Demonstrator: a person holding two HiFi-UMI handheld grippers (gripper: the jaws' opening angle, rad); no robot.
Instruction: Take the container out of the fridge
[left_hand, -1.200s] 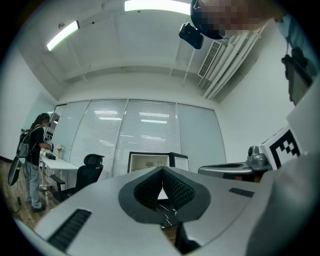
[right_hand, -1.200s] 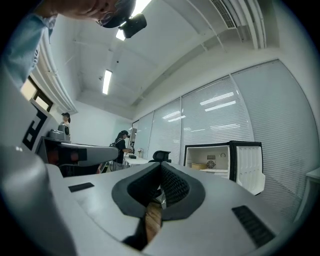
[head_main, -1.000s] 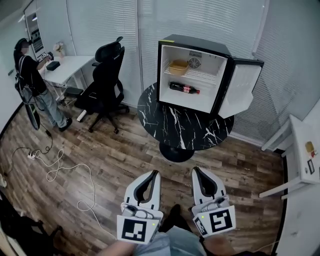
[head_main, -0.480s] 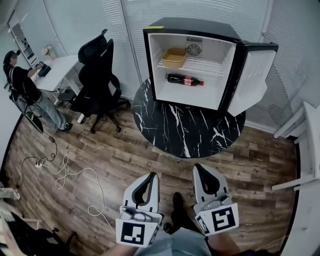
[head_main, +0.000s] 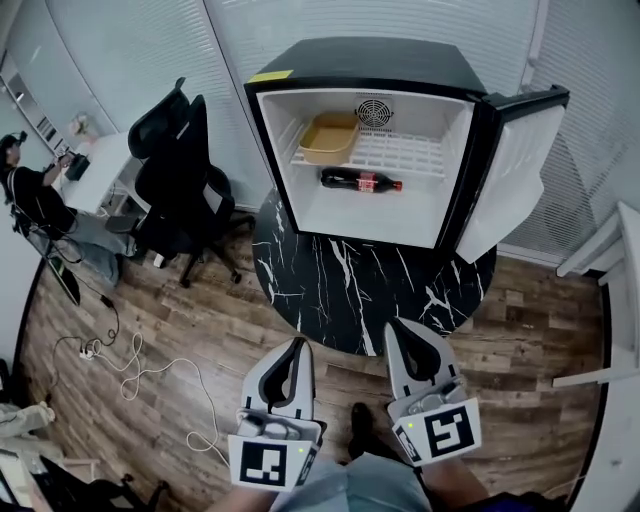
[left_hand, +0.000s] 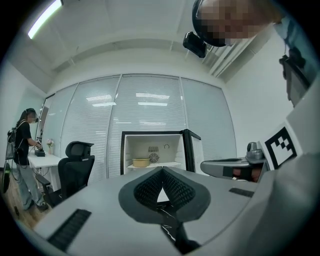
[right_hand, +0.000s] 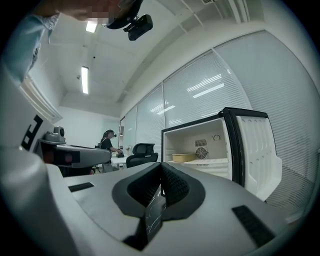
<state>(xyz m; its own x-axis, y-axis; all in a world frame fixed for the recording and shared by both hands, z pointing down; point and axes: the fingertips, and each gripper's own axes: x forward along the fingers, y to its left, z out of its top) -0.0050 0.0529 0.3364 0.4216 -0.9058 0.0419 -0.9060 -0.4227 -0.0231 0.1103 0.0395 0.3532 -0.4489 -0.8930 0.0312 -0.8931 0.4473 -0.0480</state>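
A small black fridge stands open on a round black marble table, its door swung to the right. A tan container sits on the upper wire shelf at the left; it also shows small in the left gripper view and the right gripper view. A dark cola bottle lies on the fridge floor. My left gripper and right gripper are both shut and empty, held low in front of me, well short of the table.
A black office chair stands left of the table. A person sits at a white desk at far left. A white cable lies on the wood floor. White blinds cover the back wall; a white shelf edge is at right.
The view has come nearer to the fridge and table, which now look larger and more central. Both grippers keep their place low in the frame, still shut.
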